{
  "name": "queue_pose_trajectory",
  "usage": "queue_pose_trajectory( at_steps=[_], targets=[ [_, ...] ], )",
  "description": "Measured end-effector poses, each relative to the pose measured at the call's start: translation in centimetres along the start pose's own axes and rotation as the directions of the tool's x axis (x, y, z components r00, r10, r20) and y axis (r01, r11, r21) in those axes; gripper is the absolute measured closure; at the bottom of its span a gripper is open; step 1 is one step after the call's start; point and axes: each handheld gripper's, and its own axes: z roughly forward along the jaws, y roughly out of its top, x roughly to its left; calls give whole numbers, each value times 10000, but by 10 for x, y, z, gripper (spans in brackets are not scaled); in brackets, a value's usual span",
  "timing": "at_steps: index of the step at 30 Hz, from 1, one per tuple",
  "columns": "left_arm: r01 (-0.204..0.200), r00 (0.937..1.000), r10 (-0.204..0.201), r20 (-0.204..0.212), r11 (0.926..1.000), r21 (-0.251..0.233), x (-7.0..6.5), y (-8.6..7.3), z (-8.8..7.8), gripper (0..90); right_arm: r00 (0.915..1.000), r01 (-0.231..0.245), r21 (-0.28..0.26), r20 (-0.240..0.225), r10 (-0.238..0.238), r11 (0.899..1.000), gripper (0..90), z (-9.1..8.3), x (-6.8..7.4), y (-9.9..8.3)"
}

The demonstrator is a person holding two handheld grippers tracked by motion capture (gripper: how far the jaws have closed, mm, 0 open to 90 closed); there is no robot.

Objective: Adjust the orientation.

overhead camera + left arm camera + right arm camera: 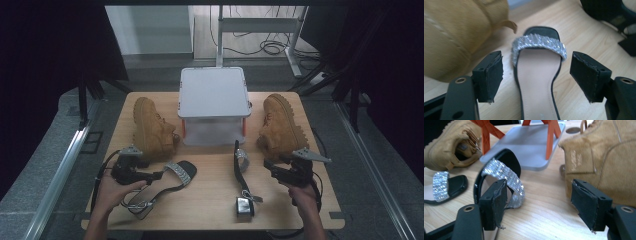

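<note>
The left gripper (pixel 159 175) stands open, its jaws astride the flat sandal (pixel 537 75) lying on the table (pixel 210 205) beside the left boot (pixel 150 127), unpressed. Next move, judged: close on the sole. The right gripper (pixel 270 166) waits open.

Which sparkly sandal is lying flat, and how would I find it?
Start at the white lidded storage box at the table's far edge, then come to the tan suede boot on its left. The black flat-lying sandal is before it; the other sandal lies on edge.
</note>
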Motion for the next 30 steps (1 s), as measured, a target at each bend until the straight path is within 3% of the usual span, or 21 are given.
queue_pose_trajectory(
  at_steps=[6,12,15,19,24,30],
  targets=[
    [-64,9999,61,-104,9997,-242,0,-2,-4,281,9998,82,-288,-204,-88,9996,377,-6,5,0],
    [-18,9991,11,-435,9999,-166,-3,-10,-8,280,9986,6,-49,-531,-8,10000,454,-8,0,-8],
    [58,9986,-72,-532,9997,-255,-3,-12,-12,278,9978,164,150,-642,-154,9998,570,-11,-2,-8],
    [136,9980,-158,-609,9993,-361,-1,-13,-16,274,9925,368,520,-1186,-304,9980,725,-14,-5,-6],
    [62,9987,-78,-498,9995,-319,-3,-13,-14,274,9890,489,793,-1432,-372,9957,891,-13,-7,-7],
    [28,9990,-40,-452,9996,-277,-3,-13,-13,274,9802,1074,1047,-1778,-876,9887,895,-6,5,-4]
  ],
)
